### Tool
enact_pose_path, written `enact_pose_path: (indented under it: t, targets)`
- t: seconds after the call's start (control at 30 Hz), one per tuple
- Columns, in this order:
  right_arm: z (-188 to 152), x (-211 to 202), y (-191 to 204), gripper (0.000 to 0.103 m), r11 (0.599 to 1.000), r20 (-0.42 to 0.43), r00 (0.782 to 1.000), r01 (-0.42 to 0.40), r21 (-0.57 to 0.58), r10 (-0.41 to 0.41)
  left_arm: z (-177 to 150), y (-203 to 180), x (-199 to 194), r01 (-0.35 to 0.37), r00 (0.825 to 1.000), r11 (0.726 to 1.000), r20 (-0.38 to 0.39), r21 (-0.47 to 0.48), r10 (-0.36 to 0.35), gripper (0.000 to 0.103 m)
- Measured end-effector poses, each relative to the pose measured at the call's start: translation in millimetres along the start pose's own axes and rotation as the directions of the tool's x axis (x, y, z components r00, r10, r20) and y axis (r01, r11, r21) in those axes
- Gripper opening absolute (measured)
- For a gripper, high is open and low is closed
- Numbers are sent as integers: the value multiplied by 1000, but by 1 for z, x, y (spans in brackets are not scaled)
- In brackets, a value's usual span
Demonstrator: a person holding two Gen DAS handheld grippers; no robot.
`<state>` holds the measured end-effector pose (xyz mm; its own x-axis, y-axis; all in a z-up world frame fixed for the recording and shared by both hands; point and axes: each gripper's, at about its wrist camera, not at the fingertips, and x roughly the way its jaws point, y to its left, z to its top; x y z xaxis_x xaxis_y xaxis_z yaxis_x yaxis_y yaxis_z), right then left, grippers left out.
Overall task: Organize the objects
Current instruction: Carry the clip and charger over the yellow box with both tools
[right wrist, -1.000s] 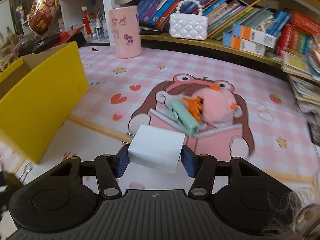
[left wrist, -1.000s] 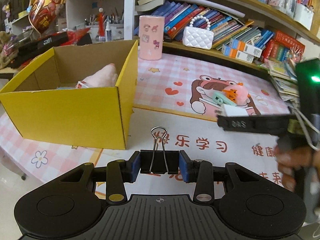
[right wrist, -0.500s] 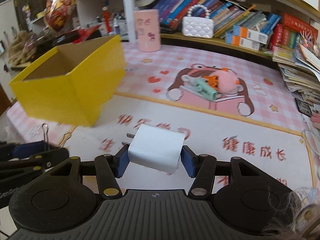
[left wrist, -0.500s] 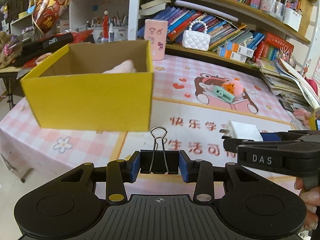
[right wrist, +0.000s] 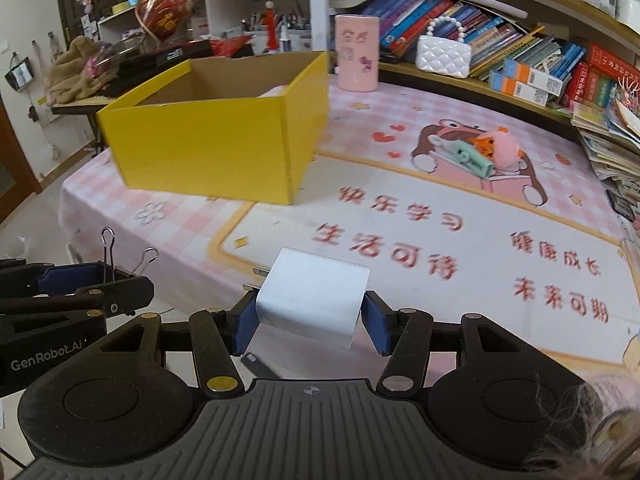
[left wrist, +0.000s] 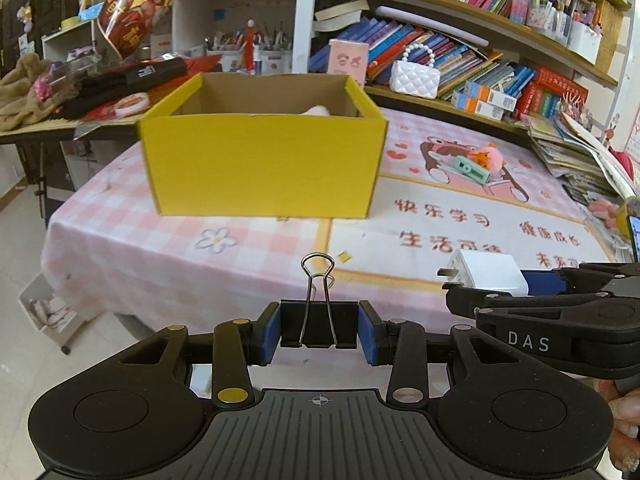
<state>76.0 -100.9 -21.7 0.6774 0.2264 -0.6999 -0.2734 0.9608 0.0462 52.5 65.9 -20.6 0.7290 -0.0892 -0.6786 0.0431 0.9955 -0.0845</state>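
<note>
The box (right wrist: 208, 136) sat near the table's (right wrist: 460, 304) left edge, the plush (right wrist: 502, 148) toward its right edge, the cup (right wrist: 357, 53) behind

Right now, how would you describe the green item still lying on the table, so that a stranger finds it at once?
Find the yellow box on the pink tablecloth, then look right to the printed cartoon bear. The mint-green stapler lies slanted on that bear, touching a pink plush toy; it alone is hard, long and green.

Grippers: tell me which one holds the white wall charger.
The right gripper clamps the white wall charger; the left gripper grips a black binder clip instead.
</note>
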Motion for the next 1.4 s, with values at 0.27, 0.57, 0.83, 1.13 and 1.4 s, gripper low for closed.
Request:
enact_pose_path:
  t: [0.27, 0.57, 0.83, 1.13, 1.4]
  targets:
    - [-16, -10, 39, 52, 1000, 7, 1000, -16, 2, 16, -18, 32, -22, -9, 1000, 1000, 13, 6, 9, 38]
    - [-19, -17, 76, 52, 999, 33, 999, -30, -21, 30, -24, 60, -40, -26, 998, 1000, 50, -4, 26, 38]
    - [-12, -17, 90, 52, 999, 37, 999, -32, -37, 33, -12, 76, -43, -31, 996, 999, 88, -22, 33, 38]
    - [26, -7, 92, 52, 998, 84, 995, -53, -31, 55, 31, 82, -35, -42, 983, 999, 180, -33, 47, 38]
    - [87, 11, 82, 52, 997, 182, 980, -67, -44, 73, 85, 83, -15, -59, 964, 998, 258, -31, 65, 38]
